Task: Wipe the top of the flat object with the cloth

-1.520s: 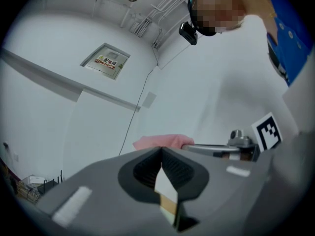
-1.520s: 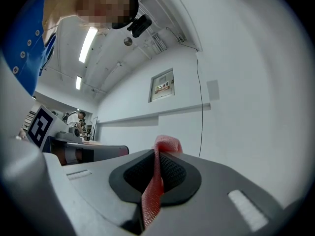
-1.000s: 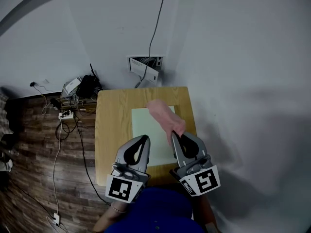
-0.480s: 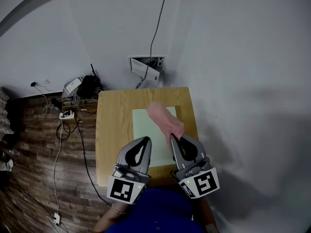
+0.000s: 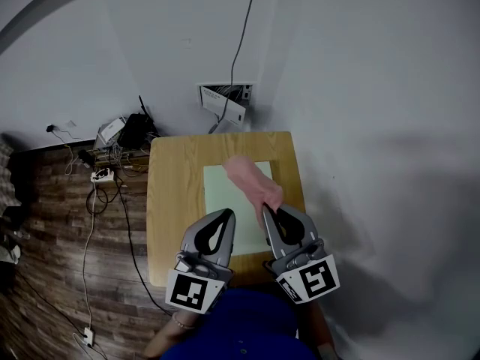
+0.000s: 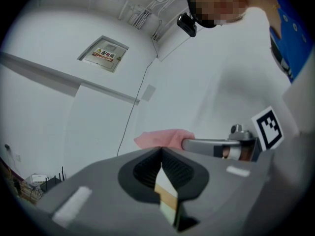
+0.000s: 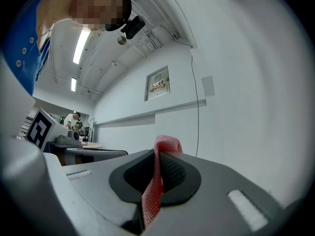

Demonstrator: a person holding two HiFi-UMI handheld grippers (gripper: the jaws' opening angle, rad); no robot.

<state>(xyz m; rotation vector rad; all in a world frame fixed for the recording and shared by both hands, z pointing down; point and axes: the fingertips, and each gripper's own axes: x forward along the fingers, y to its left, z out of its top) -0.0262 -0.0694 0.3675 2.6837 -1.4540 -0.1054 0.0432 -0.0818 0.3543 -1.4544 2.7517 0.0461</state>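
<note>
Pink cloth (image 5: 247, 177) is pinched at one end by the right gripper (image 5: 268, 211). Its jaws are closed tight on the fabric, and the free end reaches past their tips toward the far side. From the head view that free end lies over the right part of the pale green flat object (image 5: 219, 197), which sits on the right half of the wooden worktop (image 5: 174, 201). Whether the cloth actually presses on the surface cannot be told.

The left gripper (image 5: 223, 214) hangs just left of the right one, over the near part of the flat object. Its jaws are fully together with nothing between them.

This looks like the wiping step itself, with the cloth already over the object. The next stroke probably calls for a firm grip and a hand low enough for the fabric to drag flat. It should then sweep toward the bare left and near areas of the sheet.
</note>
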